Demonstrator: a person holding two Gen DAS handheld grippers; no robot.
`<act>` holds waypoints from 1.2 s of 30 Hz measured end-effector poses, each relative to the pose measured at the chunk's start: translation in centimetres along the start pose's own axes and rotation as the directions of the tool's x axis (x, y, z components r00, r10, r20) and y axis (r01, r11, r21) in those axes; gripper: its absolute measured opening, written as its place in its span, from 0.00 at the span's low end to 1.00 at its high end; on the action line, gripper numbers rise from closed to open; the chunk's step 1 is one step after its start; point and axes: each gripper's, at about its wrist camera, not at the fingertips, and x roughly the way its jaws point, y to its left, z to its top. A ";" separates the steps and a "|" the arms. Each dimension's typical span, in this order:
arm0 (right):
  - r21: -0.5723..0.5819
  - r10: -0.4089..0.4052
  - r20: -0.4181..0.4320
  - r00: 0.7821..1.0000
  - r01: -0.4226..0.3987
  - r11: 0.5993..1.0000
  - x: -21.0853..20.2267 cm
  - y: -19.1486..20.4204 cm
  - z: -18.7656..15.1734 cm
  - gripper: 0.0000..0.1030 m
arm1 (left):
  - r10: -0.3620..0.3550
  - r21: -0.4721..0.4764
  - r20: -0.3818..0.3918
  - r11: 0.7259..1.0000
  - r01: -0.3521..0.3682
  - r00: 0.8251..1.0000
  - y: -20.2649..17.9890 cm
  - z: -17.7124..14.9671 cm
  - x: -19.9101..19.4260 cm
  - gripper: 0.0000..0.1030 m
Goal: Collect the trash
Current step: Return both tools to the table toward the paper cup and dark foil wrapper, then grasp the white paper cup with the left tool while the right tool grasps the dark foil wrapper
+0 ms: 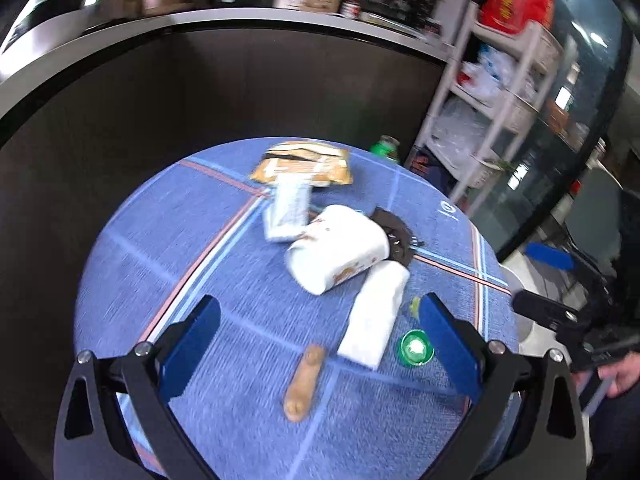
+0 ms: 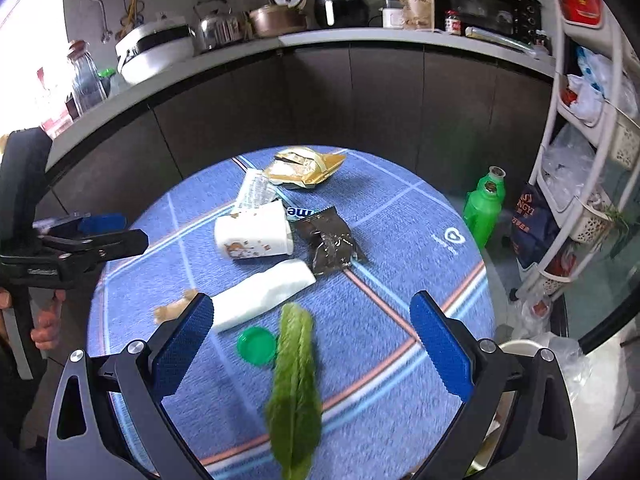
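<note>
Trash lies on a round table with a blue cloth (image 1: 168, 248) (image 2: 400, 216). In the right wrist view: a tipped paper cup (image 2: 254, 234), a white folded tissue (image 2: 264, 292), a dark wrapper (image 2: 330, 244), a gold wrapper (image 2: 304, 166), a green bottle cap (image 2: 256, 346), a green lettuce leaf (image 2: 296, 388) and a piece of ginger (image 2: 170, 310). My right gripper (image 2: 312, 344) is open above the leaf. In the left wrist view my left gripper (image 1: 318, 338) is open over the ginger (image 1: 304, 380), with the tissue (image 1: 374, 316), the cap (image 1: 416, 347) and the cup (image 1: 338, 254) ahead.
A dark kitchen counter (image 2: 320, 80) with appliances stands behind the table. A green bottle (image 2: 484, 204) and a white shelf rack (image 2: 580, 184) stand on the right. A white bin rim (image 2: 520, 346) sits by the table's right edge.
</note>
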 end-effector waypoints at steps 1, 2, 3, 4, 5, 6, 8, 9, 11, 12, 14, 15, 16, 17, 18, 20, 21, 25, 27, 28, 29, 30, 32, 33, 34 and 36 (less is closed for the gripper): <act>-0.014 -0.005 -0.014 1.000 0.005 1.000 0.8 0.0 0.4 0.89 | -0.009 0.029 -0.018 1.000 0.010 1.000 -0.2 0.5 0.8 0.97; -0.026 -0.011 -0.028 1.000 0.010 1.000 1.6 -0.1 0.7 0.85 | -0.007 0.050 -0.029 0.999 0.008 1.000 -0.4 0.7 1.5 0.97; -0.036 -0.012 -0.051 0.999 0.010 0.999 2.8 -0.4 1.2 0.81 | 0.000 0.078 -0.046 0.997 0.004 0.999 -0.5 1.1 2.5 0.97; -0.038 -0.007 -0.063 0.998 0.004 0.999 3.4 -0.6 1.4 0.79 | 0.001 0.092 -0.059 0.996 0.005 0.998 -0.5 1.4 3.2 0.97; -0.038 0.004 -0.081 0.997 -0.007 0.999 4.4 -0.9 1.7 0.77 | -0.004 0.103 -0.072 0.995 0.012 0.997 -0.5 1.9 4.2 0.97; -0.039 0.008 -0.090 0.996 -0.011 0.999 5.1 -1.2 1.9 0.75 | -0.006 0.108 -0.078 0.994 0.014 0.997 -0.5 2.2 4.8 0.97; -0.047 0.010 -0.108 0.994 -0.015 0.999 6.5 -1.6 2.4 0.74 | -0.017 0.111 -0.088 0.993 0.027 0.996 -0.4 2.9 5.9 0.97; -0.051 0.012 -0.119 0.993 -0.018 0.999 7.4 -1.8 2.6 0.74 | -0.036 0.109 -0.099 0.993 0.047 0.994 -0.3 3.4 6.6 0.97; -0.059 0.022 -0.133 0.991 -0.030 0.998 8.8 -2.1 3.1 0.74 | -0.064 0.110 -0.121 0.991 0.077 0.991 -0.4 3.9 7.8 0.97; -0.064 0.025 -0.138 0.990 -0.034 0.997 9.3 -2.2 3.2 0.74 | -0.063 0.121 -0.134 0.989 0.080 0.989 -0.5 4.2 8.5 0.97; -0.073 0.032 -0.147 0.989 -0.043 0.996 10.3 -2.4 3.6 0.74 | -0.058 0.140 -0.156 0.987 0.080 0.986 -0.5 4.4 9.9 0.97; -0.077 0.034 -0.154 0.987 -0.046 0.996 10.9 -2.5 3.8 0.72 | -0.057 0.138 -0.166 0.987 0.081 0.984 -0.3 4.5 10.3 0.97; -0.081 0.036 -0.159 0.987 -0.050 0.995 11.4 -2.6 3.9 0.71 | -0.064 0.128 -0.179 0.988 0.088 0.982 0.0 4.5 10.7 0.97; -0.086 0.041 -0.161 0.986 -0.056 0.995 11.9 -2.7 4.1 0.69 | -0.083 0.109 -0.191 0.988 0.105 0.978 0.3 4.6 11.1 0.97; -0.091 0.043 -0.163 0.986 -0.058 0.994 12.3 -2.7 4.4 0.68 | -0.097 0.095 -0.195 0.989 0.117 0.976 0.7 4.6 11.3 0.97; -0.091 0.049 -0.171 0.984 -0.066 0.994 13.1 -2.8 4.7 0.66 | -0.124 0.063 -0.206 0.988 0.140 0.971 1.3 4.8 11.8 0.97; -0.089 0.054 -0.177 0.983 -0.071 0.994 13.6 -2.8 4.9 0.64 | -0.143 0.040 -0.216 0.987 0.156 0.966 1.6 4.9 12.2 0.97; -0.091 0.058 -0.189 0.980 -0.076 0.993 15.1 -2.6 5.1 0.63 | -0.186 -0.009 -0.236 0.982 0.189 0.954 2.2 5.1 13.3 0.96; -0.094 0.061 -0.192 0.979 -0.080 0.992 15.4 -2.4 5.0 0.46 | -0.197 -0.020 -0.244 0.980 0.198 0.950 2.4 5.0 13.7 0.96; -0.093 0.066 -0.196 0.978 -0.085 0.992 15.5 -2.4 5.0 0.38 | -0.204 -0.022 -0.248 0.979 0.205 0.947 2.4 4.9 13.8 0.96; -0.086 0.073 -0.195 0.978 -0.092 0.992 15.5 -2.4 4.9 0.30 | -0.208 -0.022 -0.252 0.978 0.209 0.945 2.5 4.8 14.1 0.96; -0.078 0.078 -0.190 0.979 -0.095 0.992 15.3 -2.5 4.9 0.26 | -0.206 -0.016 -0.258 0.978 0.209 0.944 2.4 4.7 14.2 0.95; -0.064 0.088 -0.179 0.980 -0.101 0.993 14.8 -2.6 4.8 0.24 | -0.201 -0.003 -0.267 0.978 0.208 0.943 2.1 4.6 14.5 0.89; -0.057 0.090 -0.167 0.982 -0.100 0.993 14.4 -2.7 4.8 0.23 | -0.193 0.003 -0.271 0.980 0.201 0.943 1.9 4.5 14.6 0.87; -0.053 0.087 -0.154 0.984 -0.096 0.994 13.8 -2.8 4.8 0.23 | -0.183 0.007 -0.278 0.981 0.193 0.943 1.8 4.4 14.7 0.84; -0.042 0.078 -0.133 0.988 -0.084 0.996 12.7 -3.0 4.7 0.23 | -0.168 0.012 -0.289 0.984 0.179 0.943 1.4 4.2 15.1 0.77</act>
